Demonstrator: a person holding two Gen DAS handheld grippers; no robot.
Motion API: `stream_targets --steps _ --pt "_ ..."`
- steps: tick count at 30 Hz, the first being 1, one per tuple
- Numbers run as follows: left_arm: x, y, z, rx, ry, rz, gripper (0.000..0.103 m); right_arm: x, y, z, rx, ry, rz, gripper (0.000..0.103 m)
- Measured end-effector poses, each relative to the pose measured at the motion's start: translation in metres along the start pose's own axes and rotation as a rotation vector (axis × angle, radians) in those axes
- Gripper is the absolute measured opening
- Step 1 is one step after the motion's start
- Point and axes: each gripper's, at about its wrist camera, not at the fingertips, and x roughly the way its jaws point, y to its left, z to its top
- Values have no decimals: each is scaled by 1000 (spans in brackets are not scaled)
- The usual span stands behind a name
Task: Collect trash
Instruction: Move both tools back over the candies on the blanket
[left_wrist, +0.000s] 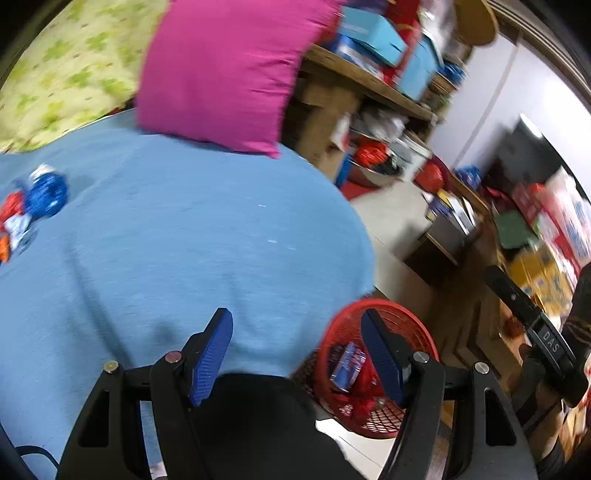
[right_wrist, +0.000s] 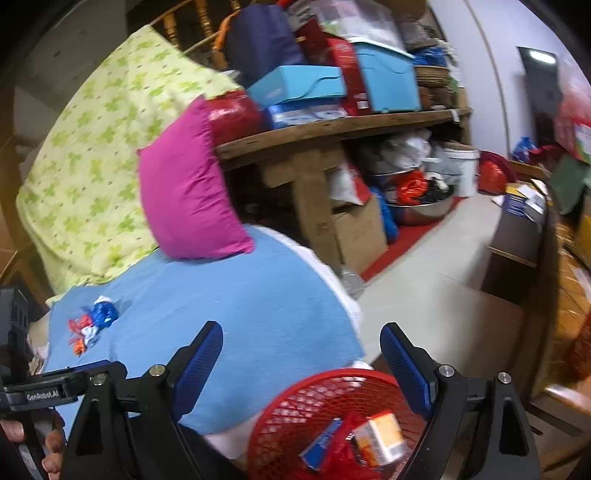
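**Both grippers released, empty**

Your left gripper (left_wrist: 297, 354) hangs with jaws spread over the blue sheet (left_wrist: 177, 236); your right gripper (right_wrist: 301, 363) likewise, gripping nothing. Wrappers (right_wrist: 92, 323) lie bunched on the sheet, well apart from both. Red basket (right_wrist: 332, 402) beside the bed holds small boxes (right_wrist: 376, 437).

Two black plastic grippers, left gripper (left_wrist: 297, 356) and right gripper (right_wrist: 301, 363), alike in build. Angular black arms with triangular cut-outs, round metal screws at the joints, one on the left reddish, another brassy. Flat fingers (left_wrist: 212, 356) faced with ribbed blue pads. White lettering "DAS" on a black bar (left_wrist: 535, 332); "CenRobot.AI" on another (right_wrist: 44, 395). Bare fingertips of a hand (right_wrist: 51, 450) at the lower left edge.
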Motion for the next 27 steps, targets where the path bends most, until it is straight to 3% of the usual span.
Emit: stream_targets --steps 16,27 --pt "-54 155 -22 -260 -105 242 73 48 139 0 -201 73 228 89" --pt "-79 250 -33 -359 -153 396 72 87 234 -18 -365 155 345 89"
